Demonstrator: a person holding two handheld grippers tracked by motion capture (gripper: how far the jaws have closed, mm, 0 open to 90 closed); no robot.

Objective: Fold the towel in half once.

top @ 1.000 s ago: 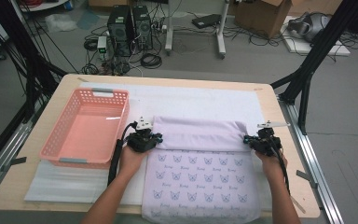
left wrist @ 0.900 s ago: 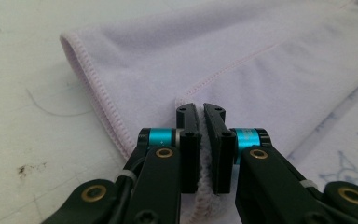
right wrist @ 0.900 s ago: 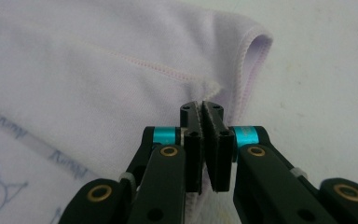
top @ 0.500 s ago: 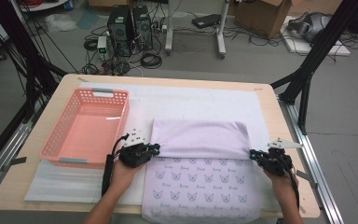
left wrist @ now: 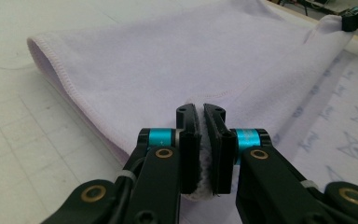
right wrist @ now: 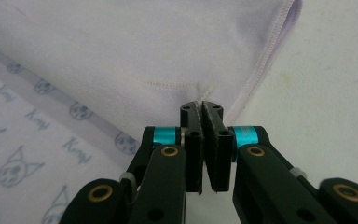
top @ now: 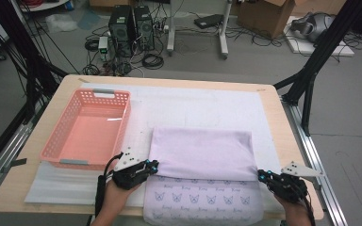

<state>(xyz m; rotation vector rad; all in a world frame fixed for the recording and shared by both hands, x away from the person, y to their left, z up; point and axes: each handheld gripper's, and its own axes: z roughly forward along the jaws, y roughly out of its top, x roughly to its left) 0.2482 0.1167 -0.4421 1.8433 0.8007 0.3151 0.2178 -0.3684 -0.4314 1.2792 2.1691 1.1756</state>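
Now the lilac cloth [top: 202, 153] lies on the white mat [top: 202, 106] of the tabletop [top: 33, 193], at the near middle, just to the right of the pink basket [top: 87, 129]. Its far part is turned over toward the person, so the plain back side is on top and the printed side with small cat faces shows only as a band at the near edge.

Compared with one second ago, the fold has advanced: the turned-over edge was then about halfway along the cloth, and now both hands have pulled it nearer to the person, so the plain layer covers more and the printed band is shorter. The left gripper [top: 147, 165] and the right gripper [top: 264, 175] have both come closer to the near edge of the tabletop.

In the left gripper view the jaws are narrow and pinch the corner of the cloth [left wrist: 200, 154] between the pads. In the right gripper view the jaws are also almost closed on the other corner, where a thin edge of cloth [right wrist: 200, 105] shows at the tips.

I judge that the cloth is being folded in half and the fold is nearly complete; the held edge probably needs to reach the near hem before release. The basket is empty.
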